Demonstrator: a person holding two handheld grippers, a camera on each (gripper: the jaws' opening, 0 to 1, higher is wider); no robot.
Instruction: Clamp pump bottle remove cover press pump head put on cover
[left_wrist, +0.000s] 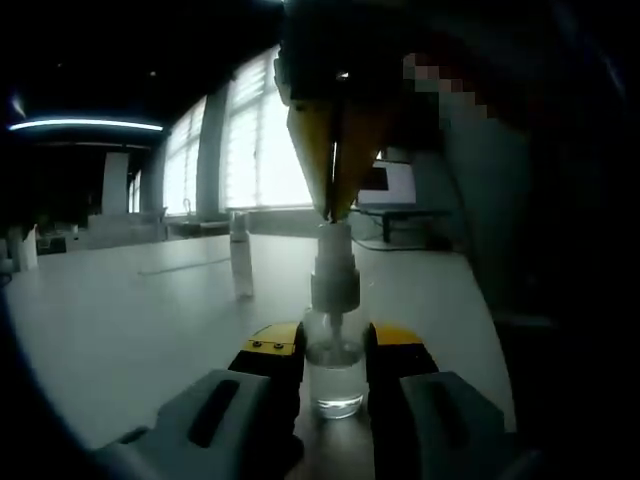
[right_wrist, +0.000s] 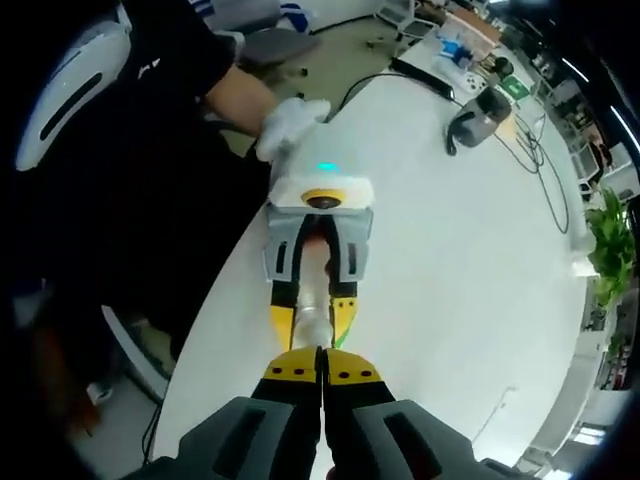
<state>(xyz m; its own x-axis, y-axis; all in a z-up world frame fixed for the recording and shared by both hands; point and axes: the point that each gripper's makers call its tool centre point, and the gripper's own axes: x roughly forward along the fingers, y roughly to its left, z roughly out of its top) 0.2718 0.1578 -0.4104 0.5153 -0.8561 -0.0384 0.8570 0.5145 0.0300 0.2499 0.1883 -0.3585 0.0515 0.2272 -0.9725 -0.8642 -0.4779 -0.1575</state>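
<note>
In the left gripper view, the left gripper (left_wrist: 335, 365) had its two yellow-tipped jaws closed against the sides of the clear pump bottle (left_wrist: 334, 375), which stood upright on the white table (left_wrist: 130, 320). The bottle held a little clear liquid at the bottom. The right gripper (left_wrist: 332, 200) came down from above, with its jaws pressed together, and its tip touched the top of the white pump head (left_wrist: 334, 265). A slim clear cover (left_wrist: 241, 255) stood upright on the table, well apart from the bottle, on the left of that view.

In the right gripper view, the right gripper (right_wrist: 321, 365) looked down with its jaws together, directly over the bottle (right_wrist: 312, 320). The left gripper (right_wrist: 314, 300) held the bottle from the far side, and a white-gloved hand (right_wrist: 290, 125) was behind it. Near the far table edge lay a grey device (right_wrist: 478, 115) with cables.
</note>
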